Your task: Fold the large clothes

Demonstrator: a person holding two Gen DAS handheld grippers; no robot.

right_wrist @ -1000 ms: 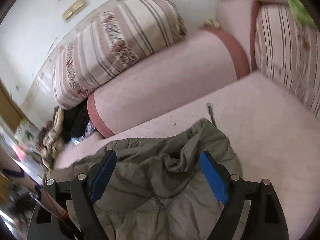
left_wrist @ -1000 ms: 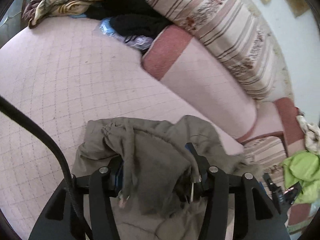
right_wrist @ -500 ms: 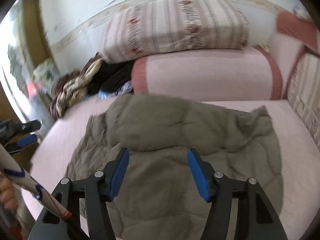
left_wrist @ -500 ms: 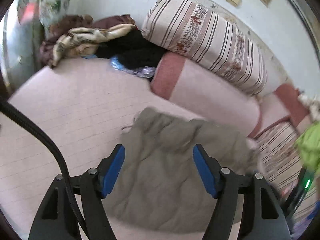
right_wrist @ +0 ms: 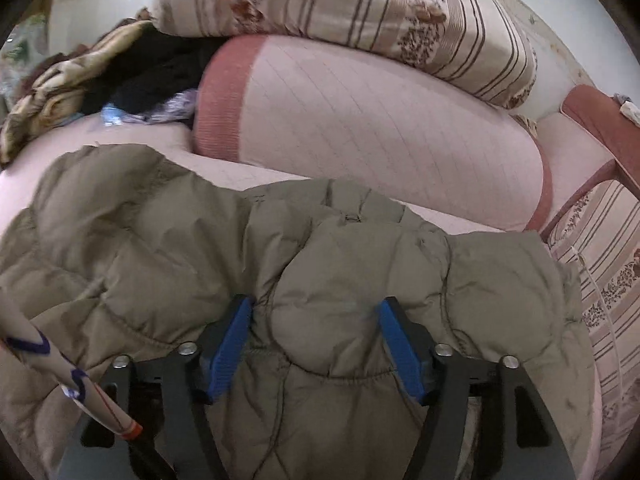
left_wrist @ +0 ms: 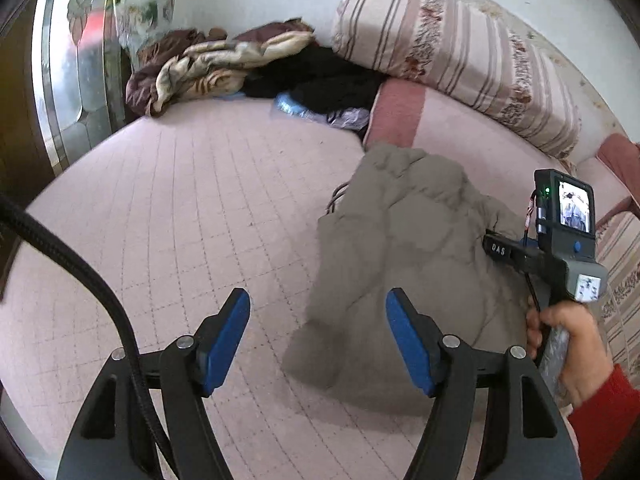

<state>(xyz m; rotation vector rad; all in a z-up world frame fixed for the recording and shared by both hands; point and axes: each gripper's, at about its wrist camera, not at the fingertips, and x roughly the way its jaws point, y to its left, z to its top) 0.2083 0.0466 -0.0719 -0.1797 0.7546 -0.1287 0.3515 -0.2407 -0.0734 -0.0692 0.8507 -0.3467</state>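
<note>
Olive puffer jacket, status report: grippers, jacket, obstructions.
Left gripper open, empty, beside the jacket. Right gripper opening, straddling a padded bulge. Olive puffer jacket bunched on pink mattress. Nothing in the way.

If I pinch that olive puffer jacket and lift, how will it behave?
The jacket probably sags limply: its quilting already lies rumpled on the bed. Puffy panels suggest light weight and a squashy grip. The smooth-looking shell might slip.

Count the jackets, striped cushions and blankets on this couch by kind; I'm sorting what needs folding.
Olive jacket: 1
Striped cushions: 2, one at the back, one on the right
Brown-and-cream blanket: 1
Total: 4
</note>
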